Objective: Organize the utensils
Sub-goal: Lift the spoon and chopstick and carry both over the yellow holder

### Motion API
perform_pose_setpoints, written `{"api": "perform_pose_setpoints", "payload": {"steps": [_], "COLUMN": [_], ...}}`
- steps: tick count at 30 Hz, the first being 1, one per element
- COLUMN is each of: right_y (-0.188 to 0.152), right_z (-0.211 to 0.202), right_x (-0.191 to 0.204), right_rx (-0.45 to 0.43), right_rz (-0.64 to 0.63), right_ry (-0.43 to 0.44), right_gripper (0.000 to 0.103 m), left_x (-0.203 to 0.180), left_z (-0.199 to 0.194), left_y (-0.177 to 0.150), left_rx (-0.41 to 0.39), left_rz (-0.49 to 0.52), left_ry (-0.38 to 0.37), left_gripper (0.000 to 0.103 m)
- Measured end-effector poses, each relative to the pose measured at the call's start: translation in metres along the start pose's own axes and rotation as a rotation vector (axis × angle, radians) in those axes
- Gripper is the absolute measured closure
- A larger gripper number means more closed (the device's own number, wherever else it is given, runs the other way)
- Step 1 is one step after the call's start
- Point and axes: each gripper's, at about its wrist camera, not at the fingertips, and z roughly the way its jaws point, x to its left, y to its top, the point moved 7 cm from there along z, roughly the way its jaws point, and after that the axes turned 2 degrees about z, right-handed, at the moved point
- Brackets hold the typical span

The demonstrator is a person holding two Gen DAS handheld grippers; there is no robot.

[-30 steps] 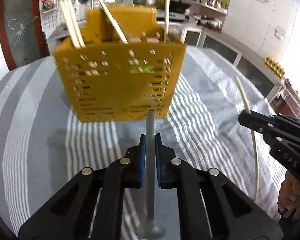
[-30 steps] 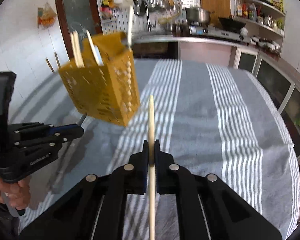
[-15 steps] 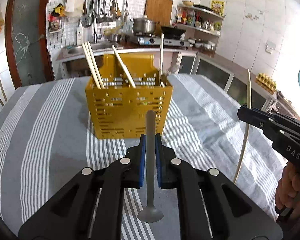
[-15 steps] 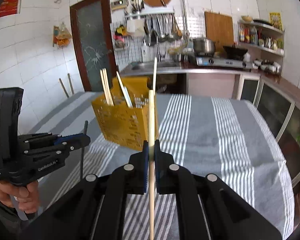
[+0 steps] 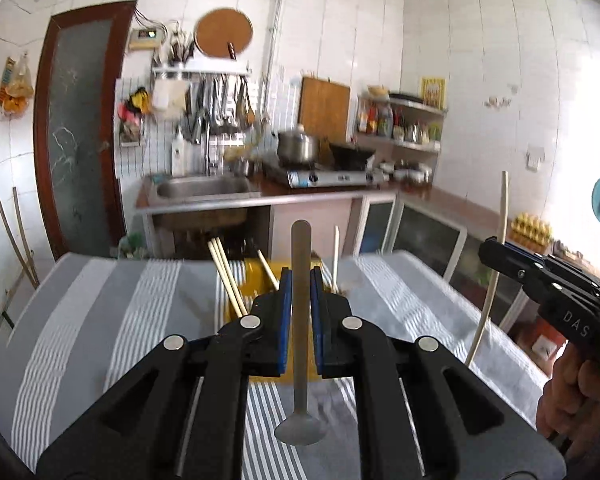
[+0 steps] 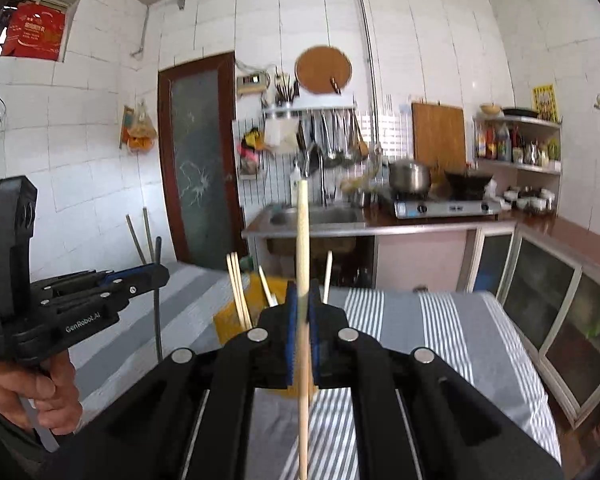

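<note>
1. "DAS" in pale letters stands on the black body of the right gripper [image 5: 496, 250], seen at the right edge of the left wrist view.
2. "GenRobot.AI" in white letters stands on the side of the left gripper [image 6: 156, 276], seen at the left of the right wrist view.
3. More small white print is on the near left end of the same body; it is too small to read.
4. The red box [image 6: 34, 34] high on the far left wall has pale print, not readable.
5. The yellow poster [image 6: 545, 102] on the far right wall has marks, too blurred to read.
</note>
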Motion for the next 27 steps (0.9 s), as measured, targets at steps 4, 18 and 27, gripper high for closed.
{"api": "perform_pose_setpoints", "payload": {"steps": [4, 18, 27], "right_y": [0.028, 0.048, 0.041], "right_z": [0.004, 0.069, 0.089], "right_x": [0.014, 0.033, 0.031], "right_rx": [-0.062, -0.134, -0.139], "right_rz": [-0.018, -0.038, -0.051], "right_ry": [0.026, 0.089, 0.087], "right_gripper": [0.097, 0.097, 0.097], "left_x": [0.013, 0.031, 0.028], "left_z": [0.002, 0.051, 0.062], "left_y": [0.022, 0.052, 0.046], "left_rx": [-0.042, -0.086, -0.076], "left_rz": [0.003, 0.036, 0.049], "left_ry": [0.029, 0.014, 0.004], "left_gripper": [0.095, 0.095, 0.095]}}
